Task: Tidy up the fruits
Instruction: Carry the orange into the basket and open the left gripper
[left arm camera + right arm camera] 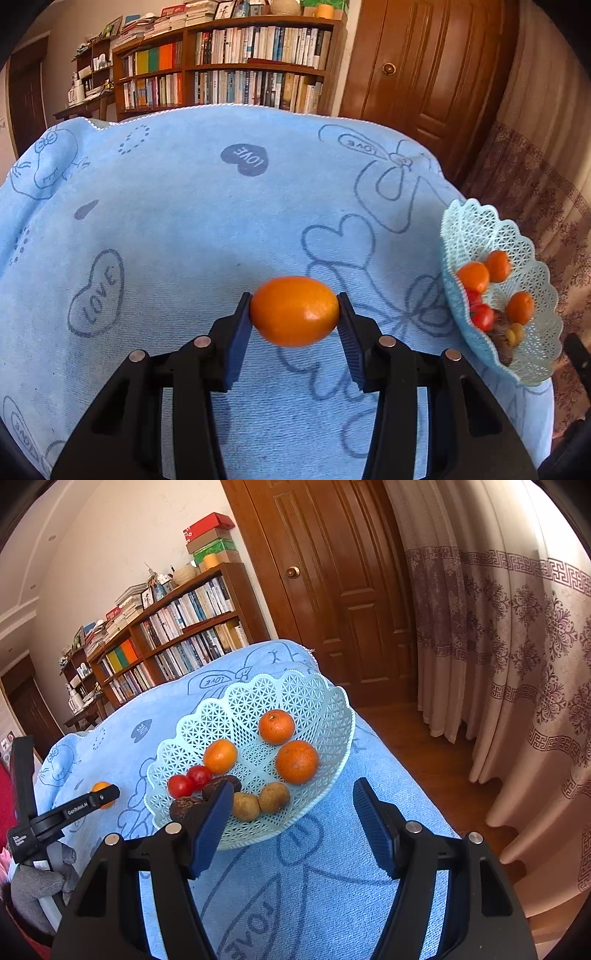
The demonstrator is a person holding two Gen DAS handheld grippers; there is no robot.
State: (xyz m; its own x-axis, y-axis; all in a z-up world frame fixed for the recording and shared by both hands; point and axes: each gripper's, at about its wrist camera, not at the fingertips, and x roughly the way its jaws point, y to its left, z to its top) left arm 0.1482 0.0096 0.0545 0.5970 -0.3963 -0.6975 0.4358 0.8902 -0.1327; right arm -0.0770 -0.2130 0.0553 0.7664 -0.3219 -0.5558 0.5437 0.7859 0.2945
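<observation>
The left tool [294,312] clenched one oval orange fruit [294,311] by its ends, lifted above the blue-towelled desk [184,206], likely bound for the lattice basket [258,694]. The right tool [291,825] hung released. The basket held three oranges, two tomatoes, two brown fruits.

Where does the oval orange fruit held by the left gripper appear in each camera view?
Left wrist view: the oval orange fruit sits at lower centre, clamped in the left gripper.
Right wrist view: far left, mostly hidden behind that gripper's finger.
Shared landmark: the pale blue lattice basket.
</observation>
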